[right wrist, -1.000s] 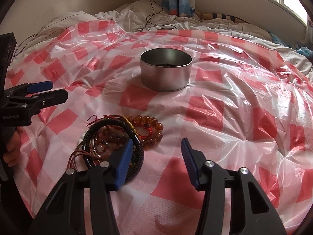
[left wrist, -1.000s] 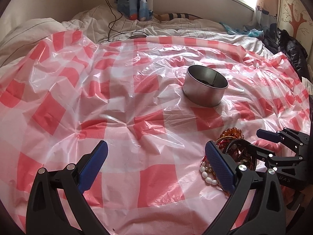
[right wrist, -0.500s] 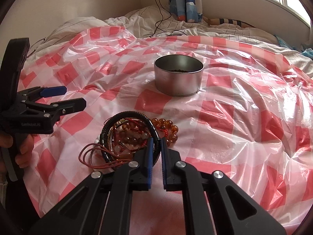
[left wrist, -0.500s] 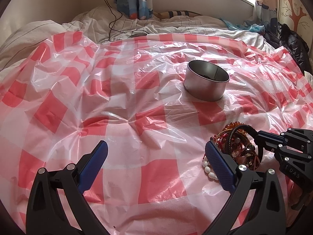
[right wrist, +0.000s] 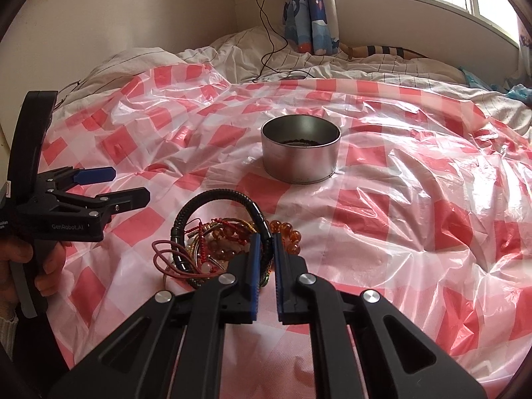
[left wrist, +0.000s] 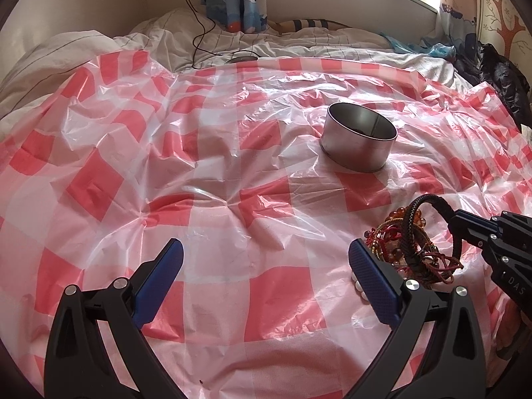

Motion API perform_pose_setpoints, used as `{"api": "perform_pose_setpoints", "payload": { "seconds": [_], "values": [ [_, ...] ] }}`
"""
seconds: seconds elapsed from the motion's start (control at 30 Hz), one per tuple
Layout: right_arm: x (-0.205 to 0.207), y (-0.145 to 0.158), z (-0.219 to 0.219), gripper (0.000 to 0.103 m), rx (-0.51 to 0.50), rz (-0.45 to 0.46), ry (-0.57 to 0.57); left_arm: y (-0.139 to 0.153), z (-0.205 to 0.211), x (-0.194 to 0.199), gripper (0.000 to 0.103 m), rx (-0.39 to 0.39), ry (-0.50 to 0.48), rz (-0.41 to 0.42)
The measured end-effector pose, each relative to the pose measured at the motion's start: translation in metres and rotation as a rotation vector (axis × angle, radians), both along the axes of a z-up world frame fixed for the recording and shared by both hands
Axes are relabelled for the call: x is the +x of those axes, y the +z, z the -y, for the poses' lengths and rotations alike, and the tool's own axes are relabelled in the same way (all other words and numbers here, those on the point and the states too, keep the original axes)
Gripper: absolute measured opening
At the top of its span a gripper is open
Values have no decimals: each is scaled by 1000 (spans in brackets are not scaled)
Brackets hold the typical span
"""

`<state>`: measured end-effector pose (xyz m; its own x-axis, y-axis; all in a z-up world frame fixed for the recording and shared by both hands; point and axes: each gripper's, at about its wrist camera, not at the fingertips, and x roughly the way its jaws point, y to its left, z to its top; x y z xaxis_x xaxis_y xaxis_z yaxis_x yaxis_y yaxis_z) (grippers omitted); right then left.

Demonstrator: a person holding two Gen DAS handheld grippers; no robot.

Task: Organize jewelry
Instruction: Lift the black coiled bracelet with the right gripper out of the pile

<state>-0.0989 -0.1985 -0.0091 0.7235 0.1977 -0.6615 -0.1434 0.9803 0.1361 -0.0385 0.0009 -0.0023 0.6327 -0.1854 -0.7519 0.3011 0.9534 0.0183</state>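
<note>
From your left wrist camera, your left gripper (left wrist: 262,276) hangs with its fingers spread wide and nothing between them, low over the checked plastic sheet (left wrist: 206,173). To its right lies the jewelry pile (left wrist: 409,246), and your right gripper (left wrist: 465,229) now has the black braided bracelet (left wrist: 419,212) tipped up on edge out of that pile; 1 second ago the bracelet lay flat with the rest. The metal tin (left wrist: 359,143) stands well beyond the pile, open at the top.

From your right wrist camera, your right gripper (right wrist: 265,259) has gone from wide open 1 second ago to nearly closed, pinching the black braided bracelet (right wrist: 212,199) at its near side, so the loop stands up over the amber beads (right wrist: 287,232) and red cords (right wrist: 173,256). The metal tin (right wrist: 301,153) sits straight ahead with something dark already inside. Your left gripper (right wrist: 129,186) waits open at the left.

So the grasp looks made; lift slowly, since the cords seem tangled with the loop and could drag.
</note>
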Motion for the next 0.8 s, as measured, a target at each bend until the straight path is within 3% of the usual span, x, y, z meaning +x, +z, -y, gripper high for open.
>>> {"api": "perform_pose_setpoints", "payload": {
  "seconds": [0.47, 0.67, 0.8],
  "values": [
    [-1, 8, 20, 9, 132, 20, -37, 1, 11, -6, 96, 7, -47, 10],
    [0, 8, 22, 8, 143, 18, -46, 6, 35, -25, 96, -56, -242, 35],
    [-1, 7, 24, 9, 144, 16, -52, 1, 67, -45, 96, -19, -411, 67]
  ]
}}
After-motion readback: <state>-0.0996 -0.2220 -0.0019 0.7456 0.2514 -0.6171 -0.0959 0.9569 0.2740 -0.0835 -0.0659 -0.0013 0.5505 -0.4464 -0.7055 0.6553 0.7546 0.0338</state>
